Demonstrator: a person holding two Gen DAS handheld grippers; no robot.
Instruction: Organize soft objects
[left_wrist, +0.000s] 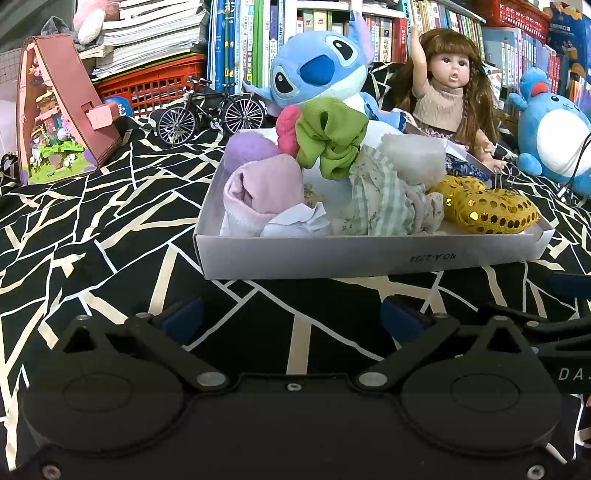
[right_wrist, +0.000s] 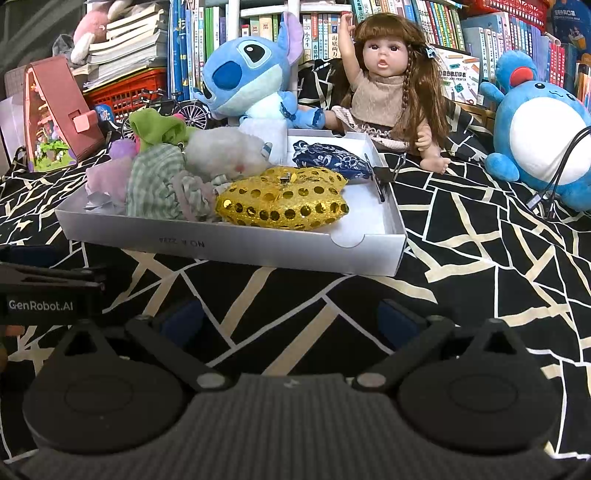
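black and wide open, the left gripper (left_wrist: 291, 317) and the right gripper (right_wrist: 291, 317) hold nothing, and both sit low over the black cloth with cream crack lines (left_wrist: 92, 229), close to the near wall of the shallow white cardboard box (left_wrist: 369, 254). inside the box the soft things lie piled together: a shiny gold sequin heart cushion (right_wrist: 284, 199) at the right front, a green checked cloth (left_wrist: 373, 199), a pink cloth (left_wrist: 266, 192) and a green scrunchie (left_wrist: 328, 140). behind the box sit a blue plush toy with big ears (left_wrist: 314, 70) and a doll with long brown hair (right_wrist: 384, 88).
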